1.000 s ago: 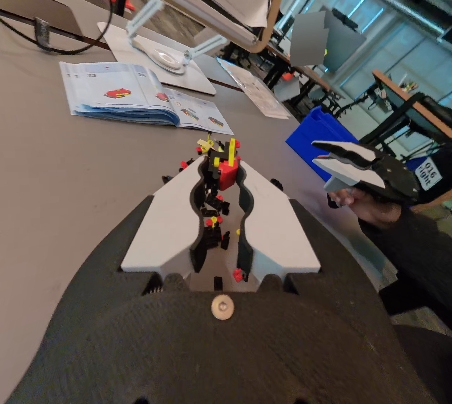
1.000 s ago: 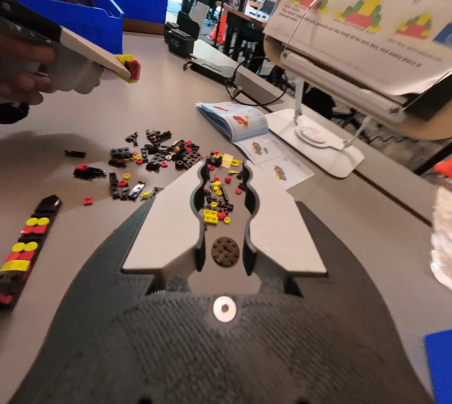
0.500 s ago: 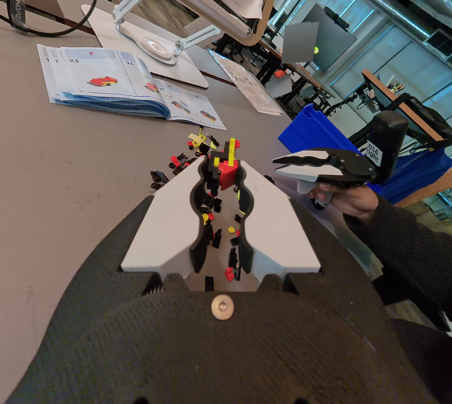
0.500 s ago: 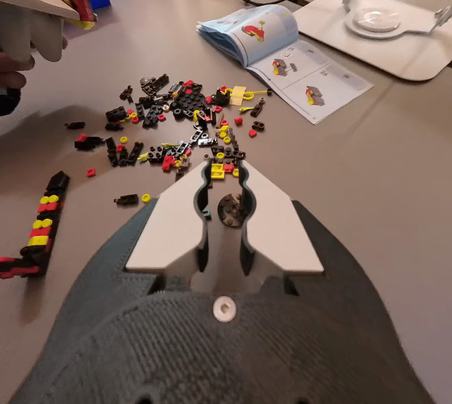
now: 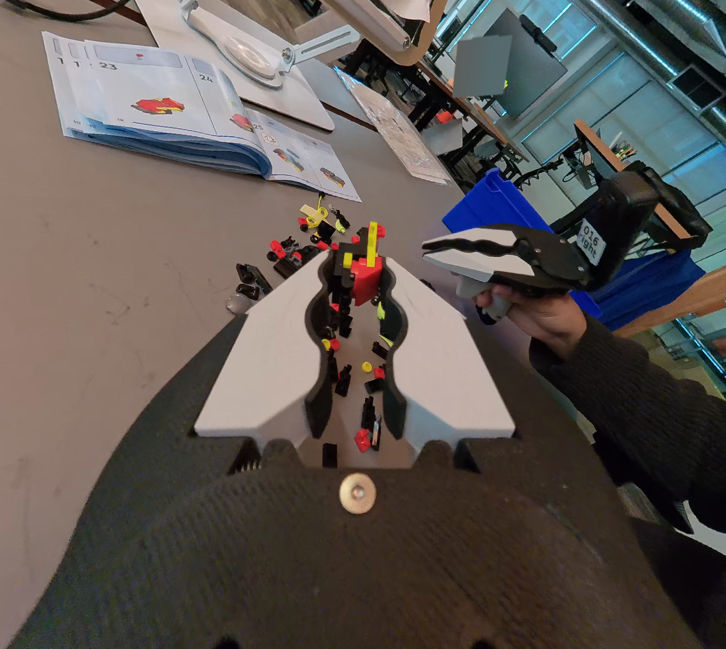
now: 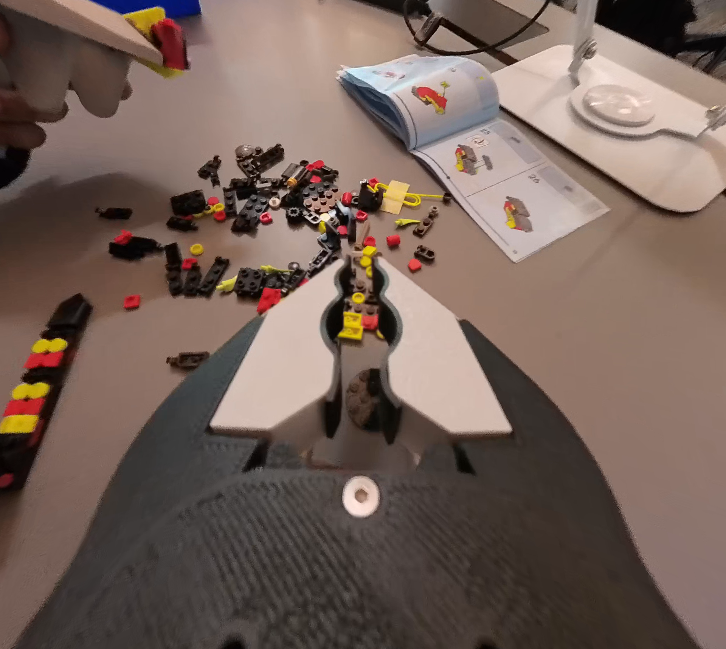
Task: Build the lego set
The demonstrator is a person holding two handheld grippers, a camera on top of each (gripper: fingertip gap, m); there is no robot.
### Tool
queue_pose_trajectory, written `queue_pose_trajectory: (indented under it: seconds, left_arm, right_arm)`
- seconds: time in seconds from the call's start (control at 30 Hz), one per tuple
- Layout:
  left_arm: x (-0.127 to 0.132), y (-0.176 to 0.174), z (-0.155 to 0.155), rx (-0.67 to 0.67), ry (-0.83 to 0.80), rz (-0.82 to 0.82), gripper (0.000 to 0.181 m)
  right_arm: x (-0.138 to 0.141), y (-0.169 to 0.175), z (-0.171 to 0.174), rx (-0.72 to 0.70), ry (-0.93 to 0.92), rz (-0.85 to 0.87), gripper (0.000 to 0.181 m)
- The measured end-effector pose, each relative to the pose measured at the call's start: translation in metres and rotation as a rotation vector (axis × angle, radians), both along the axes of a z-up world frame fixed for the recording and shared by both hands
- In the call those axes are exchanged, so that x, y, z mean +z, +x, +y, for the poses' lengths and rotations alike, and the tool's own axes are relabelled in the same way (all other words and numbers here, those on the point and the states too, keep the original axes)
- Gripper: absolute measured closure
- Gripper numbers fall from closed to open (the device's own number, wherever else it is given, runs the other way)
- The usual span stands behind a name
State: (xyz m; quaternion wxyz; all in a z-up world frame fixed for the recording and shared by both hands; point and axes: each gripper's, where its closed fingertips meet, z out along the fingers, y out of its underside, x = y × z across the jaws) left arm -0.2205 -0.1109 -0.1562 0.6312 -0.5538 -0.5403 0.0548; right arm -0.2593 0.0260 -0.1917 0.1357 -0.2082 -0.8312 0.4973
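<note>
Jaws: left gripper (image 5: pixel 355 272) clamped on the red-yellow-black lego chunk (image 5: pixel 363 276), held above the desk (image 5: pixel 118 276) | right gripper (image 6: pixel 359 269) narrow, empty, over the loose pieces (image 6: pixel 275 221) | progress: maybe halfway, plenty unbuilt, manual (image 6: pixel 463 143) lying open

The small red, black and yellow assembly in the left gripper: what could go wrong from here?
1. The left gripper pinches the assembly only at its fingertips, above the table; it could twist or drop.
2. The right gripper, nearly shut, descends onto crowded loose pieces and might scatter them or take several.
</note>
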Motion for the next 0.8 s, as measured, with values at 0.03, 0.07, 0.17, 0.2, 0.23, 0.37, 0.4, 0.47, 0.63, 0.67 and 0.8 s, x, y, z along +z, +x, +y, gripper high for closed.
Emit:
queue_pose_trajectory:
  seconds: [0.03, 0.07, 0.17, 0.2, 0.23, 0.37, 0.4, 0.47, 0.63, 0.67, 0.8]
  left_arm:
    - [0.0, 0.0, 0.001, -0.003, 0.0, -0.002, 0.162]
    - [-0.001, 0.0, 0.002, -0.005, -0.002, -0.002, 0.162]
    - [0.0, 0.001, 0.002, -0.004, -0.01, 0.003, 0.162]
    - [0.0, 0.001, 0.001, -0.002, -0.01, 0.004, 0.162]
    - [0.0, 0.001, 0.001, -0.001, -0.009, 0.004, 0.162]
    - [0.0, 0.001, 0.002, -0.005, -0.004, -0.001, 0.162]
    - [0.0, 0.001, 0.003, -0.007, -0.005, -0.001, 0.162]
    - [0.0, 0.002, 0.004, -0.011, -0.009, 0.0, 0.162]
    - [-0.002, 0.003, 0.006, -0.023, -0.008, -0.006, 0.163]
    - [-0.002, 0.003, 0.006, -0.026, -0.004, -0.009, 0.163]
    - [-0.003, 0.003, 0.007, -0.034, 0.02, -0.023, 0.162]
  right_arm:
    - [0.0, 0.0, -0.002, 0.01, -0.02, -0.042, 0.172]
    - [0.001, 0.001, -0.005, 0.022, -0.05, -0.085, 0.172]
    - [0.004, -0.004, -0.009, 0.024, -0.107, -0.166, 0.173]
    - [0.002, -0.006, -0.011, 0.023, -0.102, -0.18, 0.175]
    - [-0.003, -0.006, -0.013, 0.027, -0.085, -0.198, 0.176]
    - [-0.023, -0.005, -0.023, 0.034, 0.014, -0.269, 0.18]
    - [-0.025, -0.006, -0.025, 0.027, 0.022, -0.274, 0.181]
    - [-0.025, -0.011, -0.029, 0.009, 0.027, -0.281, 0.181]
    - [-0.04, -0.026, -0.019, -0.064, 0.109, -0.325, 0.181]
    - [-0.04, -0.028, -0.018, -0.066, 0.113, -0.329, 0.181]
    - [-0.025, -0.023, -0.032, 0.026, 0.041, -0.295, 0.179]
